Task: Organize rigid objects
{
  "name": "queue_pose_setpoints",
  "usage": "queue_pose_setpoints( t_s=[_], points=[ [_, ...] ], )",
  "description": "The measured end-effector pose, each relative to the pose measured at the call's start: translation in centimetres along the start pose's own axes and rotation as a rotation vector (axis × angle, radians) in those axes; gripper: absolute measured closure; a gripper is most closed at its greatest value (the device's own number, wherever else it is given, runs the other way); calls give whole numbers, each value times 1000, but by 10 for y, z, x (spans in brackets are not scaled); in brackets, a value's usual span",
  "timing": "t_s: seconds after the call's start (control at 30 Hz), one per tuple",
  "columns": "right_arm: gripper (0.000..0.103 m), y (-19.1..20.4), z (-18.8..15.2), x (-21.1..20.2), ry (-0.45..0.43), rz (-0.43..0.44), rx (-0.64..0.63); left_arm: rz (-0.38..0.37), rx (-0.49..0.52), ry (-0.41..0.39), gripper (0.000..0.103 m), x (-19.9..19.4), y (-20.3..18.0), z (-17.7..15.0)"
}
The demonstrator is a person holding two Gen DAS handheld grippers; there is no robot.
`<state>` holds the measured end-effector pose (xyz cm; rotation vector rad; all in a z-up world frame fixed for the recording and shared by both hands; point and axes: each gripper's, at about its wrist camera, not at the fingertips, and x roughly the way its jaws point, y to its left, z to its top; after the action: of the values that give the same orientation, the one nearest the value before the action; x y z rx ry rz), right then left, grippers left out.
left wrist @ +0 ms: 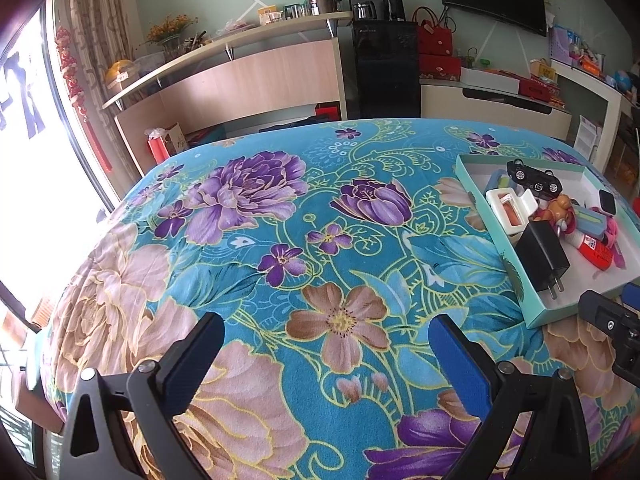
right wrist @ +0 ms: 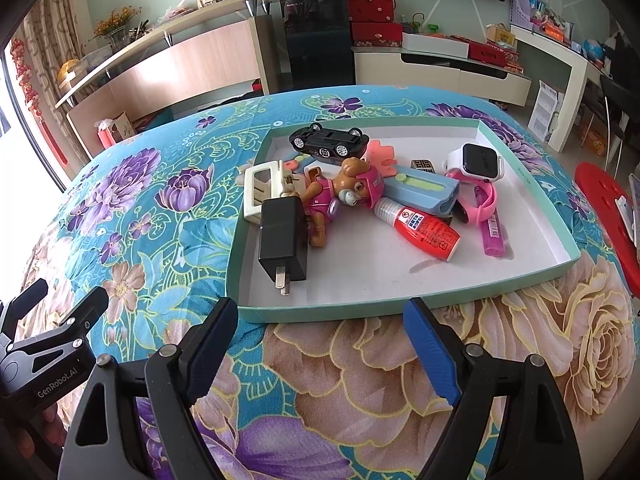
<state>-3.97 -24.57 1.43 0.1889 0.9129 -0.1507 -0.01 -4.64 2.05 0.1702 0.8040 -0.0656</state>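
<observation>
A shallow teal tray [right wrist: 256, 312] sits on a floral-covered surface, its white floor heaped with small hard goods: a black charger plug [right wrist: 282, 236], a toy pup in pink [right wrist: 340, 196], an overturned black toy car [right wrist: 328, 142], a red-labelled bottle [right wrist: 424, 230], a white smartwatch [right wrist: 478, 162], a pink lighter [right wrist: 494, 234] and a cream plastic holder [right wrist: 260, 188]. All lie inside the tray's rim, jumbled and touching one another; the cloth [left wrist: 320, 220] around it carries no loose items in either view. That fits a tray already filled as readily as one waiting to be emptied and sorted.

The right hand-held gripper [right wrist: 324, 344] hovers just short of the tray's near wall, squarely facing it, jaws spread wide and holding nothing. The charger plug is the closest piece, lying ahead and slightly left, its long axis running toward the gripper with prongs pointing at it.

The left hand-held gripper [left wrist: 324, 344] hangs over bare cloth, jaws likewise wide apart and empty; the tray lies well off to its right, so the right hand is plainly the nearer.
</observation>
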Motion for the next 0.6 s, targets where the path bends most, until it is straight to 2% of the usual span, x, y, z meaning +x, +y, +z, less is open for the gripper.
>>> queue_pose_setpoints(
  t_s=[0.6],
  points=[
    [18,2,1,1,5,-7,-9,-6,7,-5,0,0,-2,1]
  ],
)
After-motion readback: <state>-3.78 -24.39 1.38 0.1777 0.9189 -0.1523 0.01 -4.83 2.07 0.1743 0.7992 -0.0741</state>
